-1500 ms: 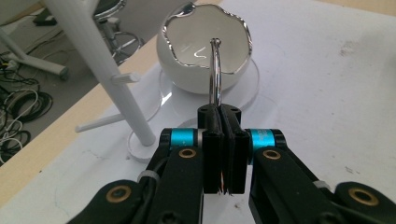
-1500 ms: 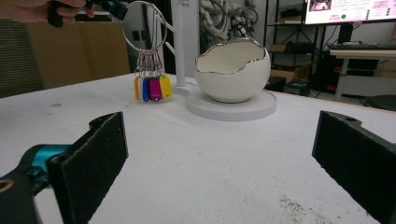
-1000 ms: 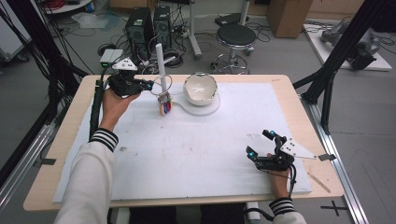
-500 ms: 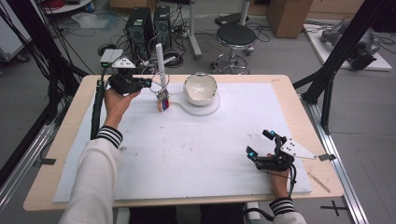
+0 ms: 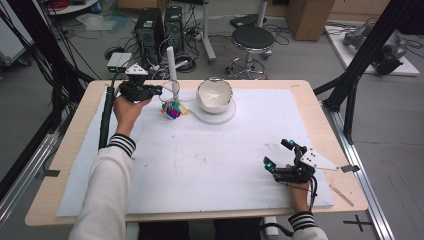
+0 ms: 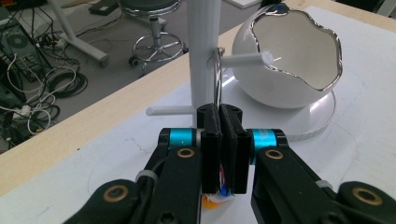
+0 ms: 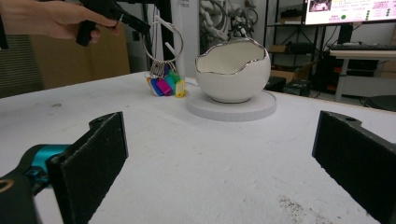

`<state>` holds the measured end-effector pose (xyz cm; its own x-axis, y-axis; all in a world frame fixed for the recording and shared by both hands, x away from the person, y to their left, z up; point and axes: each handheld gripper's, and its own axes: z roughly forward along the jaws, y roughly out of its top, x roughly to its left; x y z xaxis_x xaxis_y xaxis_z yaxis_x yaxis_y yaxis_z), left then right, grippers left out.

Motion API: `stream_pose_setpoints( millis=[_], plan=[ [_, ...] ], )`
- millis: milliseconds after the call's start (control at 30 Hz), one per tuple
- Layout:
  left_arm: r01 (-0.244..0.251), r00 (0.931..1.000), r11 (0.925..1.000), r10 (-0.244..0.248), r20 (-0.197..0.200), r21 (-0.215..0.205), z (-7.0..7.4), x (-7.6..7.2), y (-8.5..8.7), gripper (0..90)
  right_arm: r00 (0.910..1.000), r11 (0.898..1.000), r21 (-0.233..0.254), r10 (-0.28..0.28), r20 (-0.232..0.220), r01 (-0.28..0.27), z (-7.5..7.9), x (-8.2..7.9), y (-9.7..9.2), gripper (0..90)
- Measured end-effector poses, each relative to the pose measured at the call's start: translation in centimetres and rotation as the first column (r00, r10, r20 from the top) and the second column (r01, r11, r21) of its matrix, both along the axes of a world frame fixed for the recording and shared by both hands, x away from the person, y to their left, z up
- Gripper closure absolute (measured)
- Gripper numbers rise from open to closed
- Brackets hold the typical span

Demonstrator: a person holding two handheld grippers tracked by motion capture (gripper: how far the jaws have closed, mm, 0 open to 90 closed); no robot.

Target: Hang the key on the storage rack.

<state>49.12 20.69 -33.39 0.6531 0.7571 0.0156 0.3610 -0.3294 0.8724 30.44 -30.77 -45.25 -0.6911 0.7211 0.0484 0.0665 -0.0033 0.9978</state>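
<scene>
Placement of the key ring [image 7: 163, 43] on a peg [image 6: 243, 58] of the white stand [image 6: 202, 51] appears to be the step in hand. The left gripper [image 5: 156, 90] is clamped on the ring, at the far left of the table [image 5: 300, 86] beside the bowl [image 5: 215, 95]. Keep the ring's opening square to the peg, slide it fully on, then release. The ring hangs upright, long axis vertical, coloured tags [image 7: 165, 85] pointing down. The right gripper [image 5: 283, 153] rests with jaws wide apart, holding nothing.

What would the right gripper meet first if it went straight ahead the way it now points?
Probably the white egg-shaped bowl on its round base. The right gripper is open, and bare white mat lies between. The key ring hangs slightly left of that line.
</scene>
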Motion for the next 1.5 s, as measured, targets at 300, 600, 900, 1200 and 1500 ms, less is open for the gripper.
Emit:
stream_pose_setpoints(
  millis=[300, 600, 900, 1200, 1500],
  plan=[
    [-0.019, 0.9929, 0.9998, 0.018, 0.117, 0.002, -0.2, -1.1, 0.3, 67.8, 1.0, 1.0, -0.002, -0.002, 0.007, 0.002, 0.0, 0.0, 0.0, 2.9],
    [0.082, 0.9865, 0.9956, -0.074, 0.146, -0.046, 0.3, -6.1, 0.9, 28.2, 1.0, 1.0, -0.009, 0.0, 0.002, 0.0, 0.0, 0.1, 0.0, 2.9],
    [0.132, 0.9719, 0.9832, -0.103, 0.212, -0.126, 0.3, -11.1, 2.9, 1.7, 1.0, 1.0, -0.002, -0.002, -0.004, 0.002, 0.0, 0.1, 0.0, 2.9],
    [0.146, 0.963, 0.9801, -0.11, 0.246, -0.134, -3.5, -16.6, 5.2, 1.7, 1.0, 1.0, -0.004, -0.003, -0.007, 0.003, 0.0, 0.0, 0.0, 2.9],
    [0.114, 0.9536, 0.9678, -0.044, 0.298, -0.224, -8.5, -20.9, 8.0, 1.7, 1.0, 1.0, -0.003, -0.002, 0.007, 0.002, 0.0, 0.0, 0.0, 2.9]
  ],
)
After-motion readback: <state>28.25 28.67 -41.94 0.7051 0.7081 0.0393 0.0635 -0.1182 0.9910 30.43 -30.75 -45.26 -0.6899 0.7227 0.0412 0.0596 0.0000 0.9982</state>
